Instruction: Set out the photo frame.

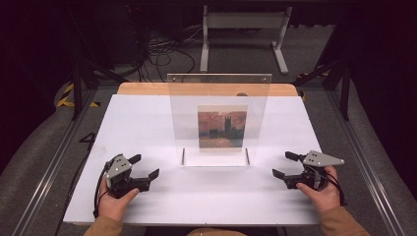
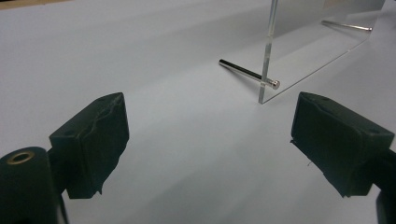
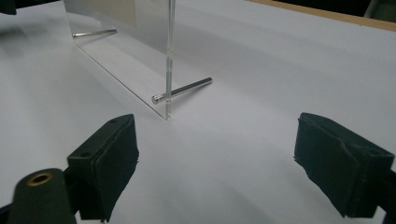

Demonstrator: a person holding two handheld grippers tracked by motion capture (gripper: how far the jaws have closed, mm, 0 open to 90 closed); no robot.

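- Your left gripper (image 1: 146, 166) rests on the white table (image 1: 147, 118) at the near left, held in your left hand (image 1: 115, 196). Its black padded fingers (image 2: 93, 140) stand wide apart with nothing between them.
- From that gripper, the clear upright acrylic picture stand (image 1: 219, 98) lies ahead and to the right, near but not touching. In the left gripper view, the stand's near vertical edge sits just beyond the right-hand finger, with a thin silver metal support pin (image 2: 247, 73) running through its base.
- The stand sits at the middle of the table, its long axis running left to right across your front, so each gripper faces one end edge. It carries a small reddish landscape print (image 1: 222, 128) on its face.
- A second silver support pin (image 3: 182, 90) crosses the base at the right end, seen in the right gripper view.
- Your right gripper (image 1: 286, 164) rests at the near right in your right hand (image 1: 322, 194), its fingers (image 3: 105, 163) also spread wide and empty. The stand lies ahead and to its left.
- Both grippers look about equally close to the stand, so I judge a two-sided grasp on the end edges suits best.
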